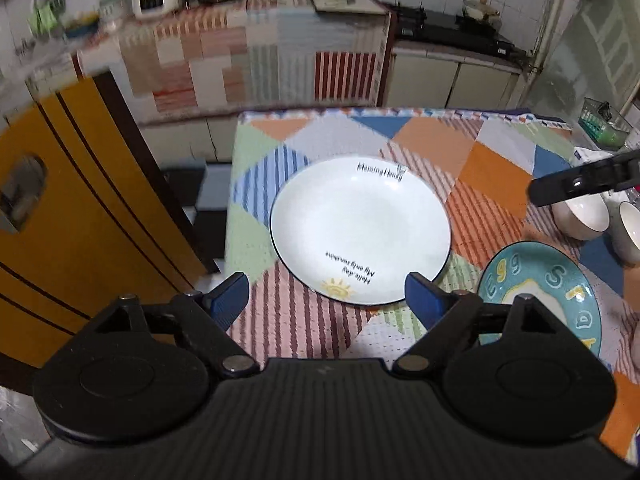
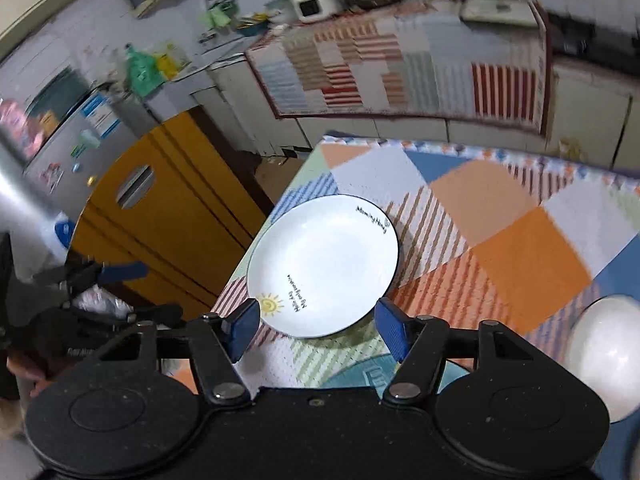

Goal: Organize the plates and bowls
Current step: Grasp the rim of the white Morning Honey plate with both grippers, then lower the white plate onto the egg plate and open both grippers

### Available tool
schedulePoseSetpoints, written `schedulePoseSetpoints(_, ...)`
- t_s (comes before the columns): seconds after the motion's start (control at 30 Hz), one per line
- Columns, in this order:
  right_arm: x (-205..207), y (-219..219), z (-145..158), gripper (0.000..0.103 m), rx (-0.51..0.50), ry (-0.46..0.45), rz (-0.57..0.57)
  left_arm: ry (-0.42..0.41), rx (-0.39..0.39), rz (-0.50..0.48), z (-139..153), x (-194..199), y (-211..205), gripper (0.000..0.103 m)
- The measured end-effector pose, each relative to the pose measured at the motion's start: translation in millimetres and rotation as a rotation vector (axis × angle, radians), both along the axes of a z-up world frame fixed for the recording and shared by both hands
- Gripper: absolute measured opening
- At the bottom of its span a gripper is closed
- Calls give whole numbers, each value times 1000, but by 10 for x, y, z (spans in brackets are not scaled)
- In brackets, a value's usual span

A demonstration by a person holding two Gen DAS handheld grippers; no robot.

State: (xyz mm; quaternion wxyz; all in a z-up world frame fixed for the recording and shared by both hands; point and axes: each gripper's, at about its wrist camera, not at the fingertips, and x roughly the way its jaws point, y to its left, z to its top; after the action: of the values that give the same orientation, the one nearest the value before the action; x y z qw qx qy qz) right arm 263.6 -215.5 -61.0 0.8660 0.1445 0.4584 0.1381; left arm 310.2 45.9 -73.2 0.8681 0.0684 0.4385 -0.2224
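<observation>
A white plate (image 1: 360, 228) with a dark rim, a sun drawing and black lettering lies on the patchwork tablecloth (image 1: 492, 168), near the table's left edge. My left gripper (image 1: 326, 298) hovers at the plate's near rim, open, with nothing held. A teal plate (image 1: 540, 292) with "Egg" lettering lies to the right, and two white bowls (image 1: 580, 216) stand behind it. In the right wrist view the same white plate (image 2: 324, 264) lies just beyond my open, unloaded right gripper (image 2: 318, 326). The teal plate (image 2: 360, 372) shows below its fingers and a white bowl (image 2: 608, 352) at the right.
A yellow door (image 1: 80, 200) stands left of the table, past the table's left edge (image 1: 230, 220). A cloth-covered counter (image 1: 260, 60) with jars runs along the back. A green basket (image 1: 600, 120) sits at the far right. A fridge (image 2: 80, 132) is at the far left.
</observation>
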Motion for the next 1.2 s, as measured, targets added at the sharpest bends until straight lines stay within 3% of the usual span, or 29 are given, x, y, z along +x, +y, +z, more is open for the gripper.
schedulePoseSetpoints(0.13,168,-45,-436,69,82,36,-91,42,7,19,-315,194,-18,81)
schedulePoseSetpoints(0.4,447,-31,-1019,66,135,63,-125,95,-16,111,-843,529,41,68)
schedulePoseSetpoints(0.57,601,-63,-1202,62,104,78,-123,117,-15,126,-1055,723,42,60)
schedulePoseSetpoints(0.63,656,-95,-1263,56,103,87,-135,110,-12,118,-1099,756,15,55)
schedulePoseSetpoints(0.77,721,-94,-1370,45,88,93,-121,111,-43,97,-1139,809,-27,35)
schedulePoseSetpoints(0.93,793,-73,-1412,25,76,67,-105,137,-80,112,-1177,825,-82,23)
schedulePoseSetpoints(1.03,830,-35,-1427,19,45,43,-86,134,-76,141,-1198,804,-160,24)
schedulePoseSetpoints(1.2,808,-50,-1406,19,25,38,-54,146,-35,156,-1144,737,-257,24)
